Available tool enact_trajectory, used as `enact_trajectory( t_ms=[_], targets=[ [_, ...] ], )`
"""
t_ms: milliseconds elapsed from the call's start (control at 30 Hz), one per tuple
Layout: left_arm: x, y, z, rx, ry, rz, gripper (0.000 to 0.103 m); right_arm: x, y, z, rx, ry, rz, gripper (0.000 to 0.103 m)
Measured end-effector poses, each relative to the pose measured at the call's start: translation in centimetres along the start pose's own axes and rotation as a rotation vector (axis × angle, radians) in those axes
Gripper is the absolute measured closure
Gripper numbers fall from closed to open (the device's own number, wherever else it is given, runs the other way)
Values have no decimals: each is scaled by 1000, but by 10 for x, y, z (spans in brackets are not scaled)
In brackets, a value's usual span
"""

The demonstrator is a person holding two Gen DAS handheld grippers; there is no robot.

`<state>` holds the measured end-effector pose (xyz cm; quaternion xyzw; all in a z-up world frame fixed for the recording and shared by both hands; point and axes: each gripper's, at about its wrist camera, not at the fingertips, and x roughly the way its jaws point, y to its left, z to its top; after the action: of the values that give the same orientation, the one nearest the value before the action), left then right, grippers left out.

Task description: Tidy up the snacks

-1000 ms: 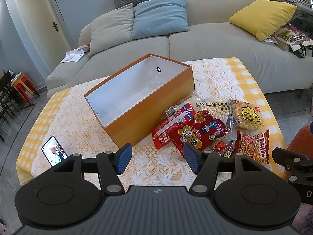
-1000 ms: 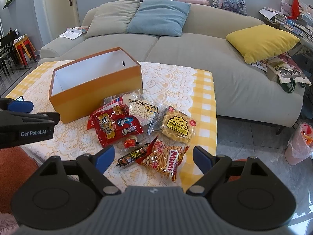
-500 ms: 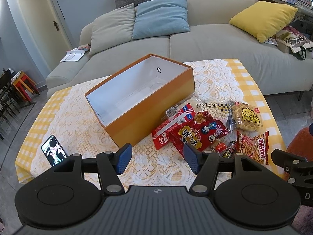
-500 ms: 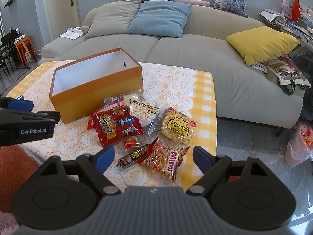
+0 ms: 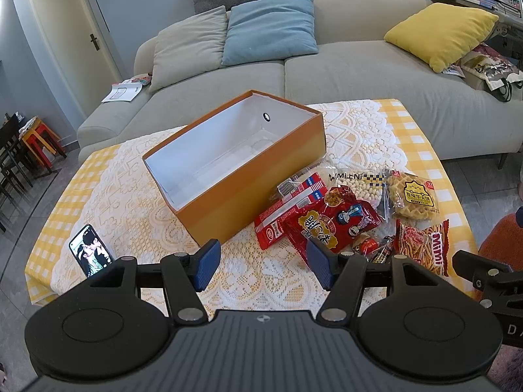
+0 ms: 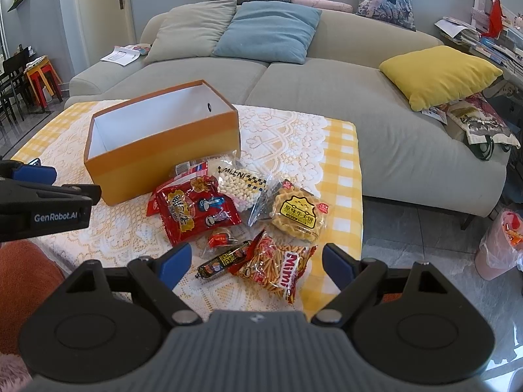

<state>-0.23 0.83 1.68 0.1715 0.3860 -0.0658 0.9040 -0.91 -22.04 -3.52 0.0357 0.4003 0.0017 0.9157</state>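
almost nothing has changed over the last second: both views have crept slightly, no packet has shifted, and nothing has gone into the box, so the sorting has not started and this reads as a hover before a first pick. left to right across the tabletop (image 5: 108,196): a phone (image 5: 91,250) stands propped near the left front edge, its lower end cut off behind the left gripper (image 5: 261,263), whose jaws are open with nothing between them. the orange box (image 5: 248,176) sits open and slantwise mid-table, white inside; it looks empty, though its near floor is hidden by the front wall. just right of it lies the snack pile, some packets overlapping: a red-and-white flat packet (image 5: 287,207) partly tucked under the red chili-strip bag (image 5: 330,222), the clear mileni bag (image 6: 242,183) of pale round pieces behind, the waffle pack (image 6: 299,217), and nearest the front the mimi shrimp-stick bag (image 6: 278,266). a small red wrapped sweet (image 6: 219,238) and a dark sausage stick (image 6: 225,259) lie between them; their labels are too small to read. the right gripper (image 6: 253,264) hangs over the front of the pile, jaws wide open, empty, with the shrimp-stick bag and sausage framed between them, likely the first candidates. in the left wrist view the right gripper is cut off at the frame edge. the sofa (image 6: 327,98) behind holds cushions and papers, not part of the job.
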Motion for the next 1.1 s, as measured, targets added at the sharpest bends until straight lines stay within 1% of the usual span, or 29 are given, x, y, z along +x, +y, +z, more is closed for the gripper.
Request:
enact_trajectory(
  t_ms=[900,1000,1100],
  targets=[
    [-1,0,0,-4,-2,-3,31,0,1,0,-1,1,-1,18],
    [0,-2,2,6,8,-33,31,1,1,-1,0,8,6,18],
    [8,-4,5,23,27,-116,31,8,-5,0,14,22,34,18]
  ],
)
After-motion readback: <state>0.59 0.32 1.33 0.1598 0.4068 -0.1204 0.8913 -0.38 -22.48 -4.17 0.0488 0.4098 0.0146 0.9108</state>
